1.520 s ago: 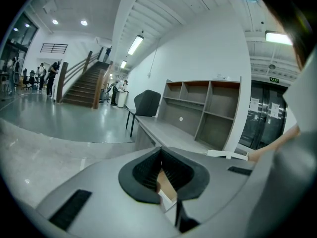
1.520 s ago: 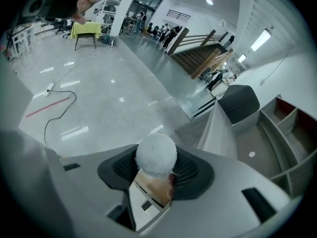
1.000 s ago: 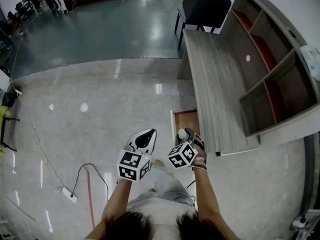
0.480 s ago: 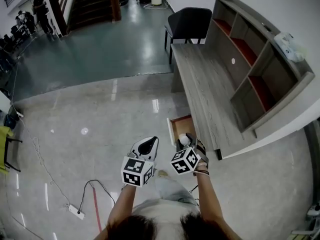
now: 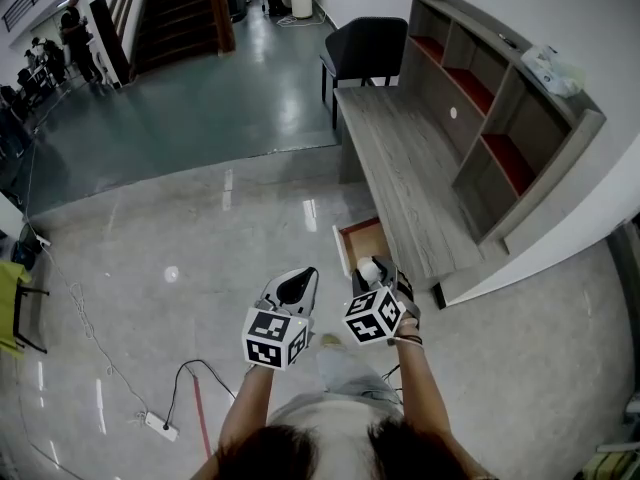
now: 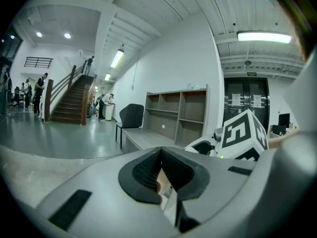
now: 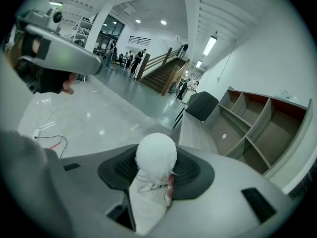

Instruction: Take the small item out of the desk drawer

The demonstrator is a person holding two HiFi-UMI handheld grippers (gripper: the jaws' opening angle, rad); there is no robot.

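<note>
My right gripper (image 5: 370,271) is shut on a small white item with a round fluffy head (image 7: 155,155); the same white item (image 5: 368,269) shows in the head view just in front of the open desk drawer (image 5: 358,242). The drawer sticks out from the near end of the grey wooden desk (image 5: 400,183), its brown inside visible. My left gripper (image 5: 290,288) hangs beside the right one over the floor, and in the left gripper view its jaws (image 6: 159,170) meet with nothing between them.
A black chair (image 5: 363,48) stands at the desk's far end. An open shelf unit (image 5: 490,118) sits on the desk against the wall. A cable and power strip (image 5: 160,426) lie on the glossy floor at left. Stairs (image 5: 180,8) and people are far back.
The head camera has tilted up, so desk, drawer and shelf sit further left and lower in view. Both grippers keep their pose; the right one still holds the white item.
</note>
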